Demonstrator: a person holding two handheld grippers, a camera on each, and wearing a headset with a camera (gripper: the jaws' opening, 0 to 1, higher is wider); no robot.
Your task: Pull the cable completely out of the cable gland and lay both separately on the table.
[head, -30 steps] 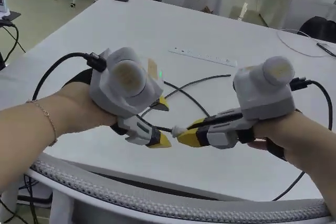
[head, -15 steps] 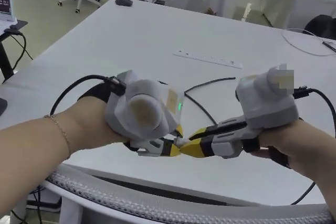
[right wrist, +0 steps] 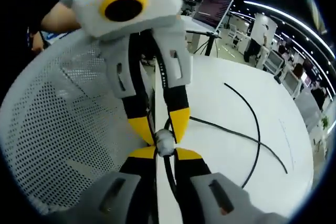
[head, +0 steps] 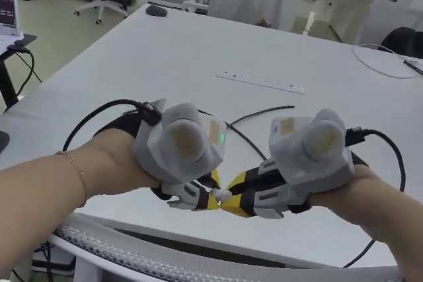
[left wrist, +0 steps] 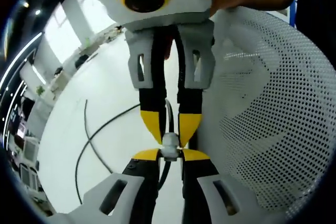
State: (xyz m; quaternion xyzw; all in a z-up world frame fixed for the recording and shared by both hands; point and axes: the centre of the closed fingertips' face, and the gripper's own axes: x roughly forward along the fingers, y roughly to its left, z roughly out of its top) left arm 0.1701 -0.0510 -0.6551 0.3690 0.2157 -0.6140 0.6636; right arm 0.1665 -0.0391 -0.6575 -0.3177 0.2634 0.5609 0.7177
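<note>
Left gripper (head: 212, 198) and right gripper (head: 232, 204) angle inward, tip to tip above the white tabletop's (head: 165, 51) near edge, both jaws nearly closed, pinching a small white cable gland (head: 223, 194).

Gland (left wrist: 169, 142): pale grey-white. Cable (head: 261, 111): black. Left gripper (head: 210, 196) and right gripper (head: 232, 201): white-grey shells, black jaws, yellow tips; green light on the left one. Table (head: 165, 51): plain white. Power strip (head: 261, 82): white. Chair back (left wrist: 262, 129): white, evenly dotted with small holes. Bracelet (head: 73, 166): gold

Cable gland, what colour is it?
The cable gland is white, clearest in the left gripper view.
</note>
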